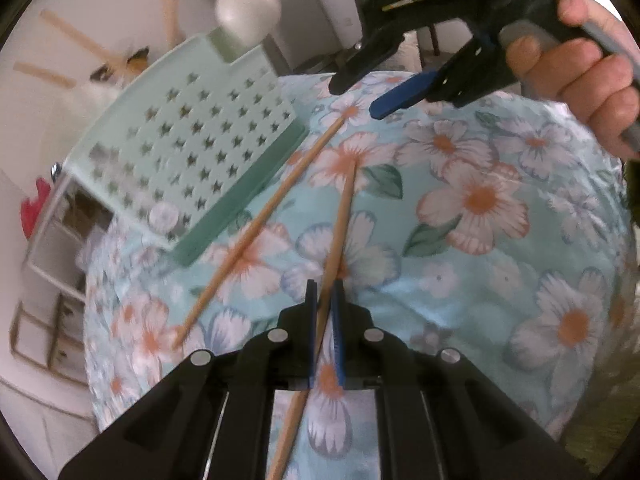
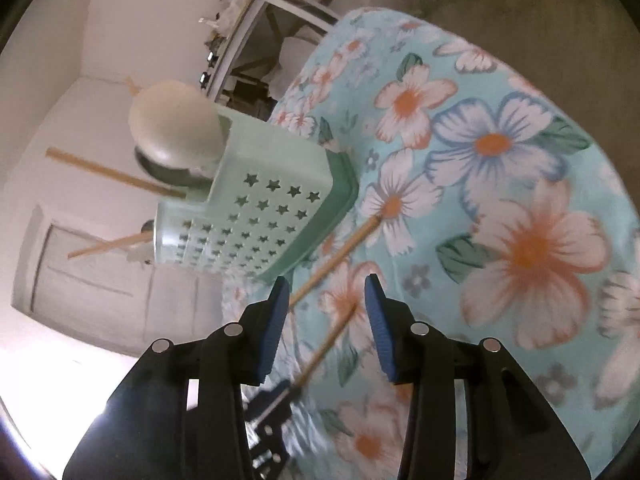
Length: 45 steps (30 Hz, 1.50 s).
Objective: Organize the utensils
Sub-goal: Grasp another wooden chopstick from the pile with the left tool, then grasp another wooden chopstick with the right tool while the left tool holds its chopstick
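My left gripper point(image 1: 325, 286) is shut on a wooden chopstick point(image 1: 340, 228) that points away over the floral cloth. A second chopstick point(image 1: 256, 224) lies on the cloth just to its left, beside the mint-green star-holed utensil holder point(image 1: 192, 152). The holder contains a white ladle point(image 1: 248, 8) and several chopsticks. My right gripper point(image 1: 362, 90) hovers open at the far ends of the chopsticks. In the right wrist view the open right gripper point(image 2: 326, 292) is above both chopsticks point(image 2: 336, 256), with the holder point(image 2: 260, 216) just left.
The table is covered by a light-blue flowered cloth point(image 1: 480, 260). A white shelf unit point(image 2: 256, 28) stands beyond the table. A white door point(image 2: 100, 280) is behind the holder. The cloth's edge drops off at the left.
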### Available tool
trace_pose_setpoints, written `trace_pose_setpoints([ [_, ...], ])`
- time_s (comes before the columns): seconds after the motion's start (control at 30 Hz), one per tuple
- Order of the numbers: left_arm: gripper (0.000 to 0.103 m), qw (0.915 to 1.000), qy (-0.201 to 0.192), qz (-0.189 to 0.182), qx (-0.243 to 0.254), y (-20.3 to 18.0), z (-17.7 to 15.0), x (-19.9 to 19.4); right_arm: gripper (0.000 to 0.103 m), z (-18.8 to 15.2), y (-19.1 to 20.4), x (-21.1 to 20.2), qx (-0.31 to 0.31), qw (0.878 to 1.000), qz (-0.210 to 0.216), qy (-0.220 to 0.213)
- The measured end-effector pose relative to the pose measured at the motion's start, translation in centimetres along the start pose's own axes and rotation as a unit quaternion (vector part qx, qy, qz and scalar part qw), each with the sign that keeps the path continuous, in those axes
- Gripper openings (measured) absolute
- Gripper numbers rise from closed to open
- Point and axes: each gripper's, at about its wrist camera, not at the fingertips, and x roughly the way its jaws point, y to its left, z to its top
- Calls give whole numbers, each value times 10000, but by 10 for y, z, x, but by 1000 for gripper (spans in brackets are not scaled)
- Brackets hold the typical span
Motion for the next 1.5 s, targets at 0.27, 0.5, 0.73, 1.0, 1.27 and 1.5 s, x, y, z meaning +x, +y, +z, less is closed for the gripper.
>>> trace_pose_setpoints([
  [0.27,7,9997,-6,-114,-220,9,-17,-9,24,15,-11,35,608,9980,-165,-11],
  [0.5,7,9996,-39,-126,-233,9,-16,-9,24,21,-8,46,873,9958,-216,-147],
  [0.73,7,9997,-52,-111,-198,10,-17,-9,16,27,-18,49,1211,9919,-246,-294],
  [1.0,7,9998,-81,-102,-171,9,-18,-9,8,27,-22,51,1603,9855,-352,-435],
  [1.27,8,9997,-105,-118,-204,10,-20,-11,7,17,-30,36,1724,9837,-86,-499],
  [1.5,10,9996,-64,-143,-250,14,-20,-9,7,-3,-41,-2,1752,9817,-77,-750],
])
